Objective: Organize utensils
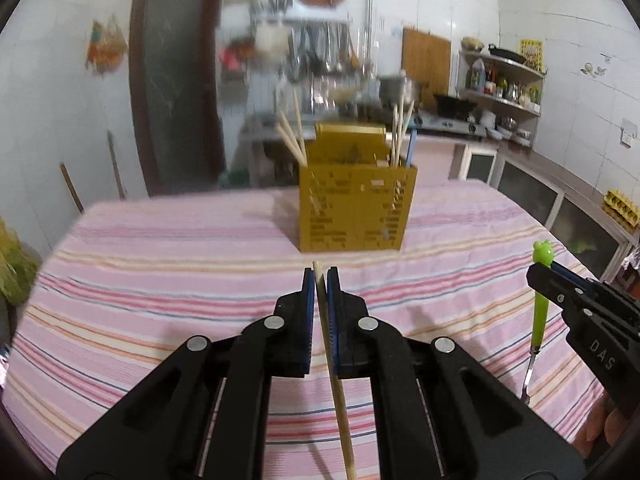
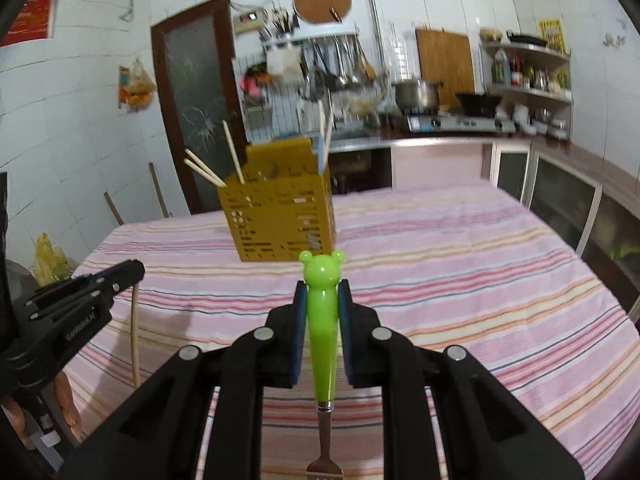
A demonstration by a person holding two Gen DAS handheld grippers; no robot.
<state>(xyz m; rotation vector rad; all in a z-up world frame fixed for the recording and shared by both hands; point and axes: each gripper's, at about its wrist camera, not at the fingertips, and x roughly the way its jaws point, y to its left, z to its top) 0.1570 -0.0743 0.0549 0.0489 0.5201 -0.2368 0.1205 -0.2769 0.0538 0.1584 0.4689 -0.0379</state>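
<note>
Our left tongs (image 1: 320, 276) are clamped on a chopstick (image 1: 338, 400). It runs between the blue pads (image 1: 307, 312), its tip poking just past the fingertips and its long end trailing back under the camera. In the right wrist view the same tongs (image 2: 132, 276) show at the left edge, with the chopstick (image 2: 136, 340) hanging down from them above the worktop.

Straight ahead of the left tongs, well apart from them, stands the holder (image 1: 356, 208), a yellow perforated box on the striped cloth (image 1: 160, 280). Several chopsticks (image 1: 294, 136) lean out of its left compartment, and more sticks (image 1: 400, 132) rise from its right side beside a blue handle (image 1: 412, 146).

To the right, our right tongs (image 2: 322, 292) are clamped on a fork (image 2: 322, 340) by its green handle, which ends in a small bear-shaped head sticking out past the fingertips. The metal neck and tines point back toward the camera, below the pads (image 2: 345, 328). From these tongs the holder (image 2: 280, 220) sits ahead and a little to the left, near the bear head but not touching it. In the left wrist view the right tongs (image 1: 538, 276) show at the right edge, with the fork (image 1: 540, 300) held upright, its tines down over the cloth.

Both utensils are off the worktop (image 2: 480, 280), short of the holder.
</note>
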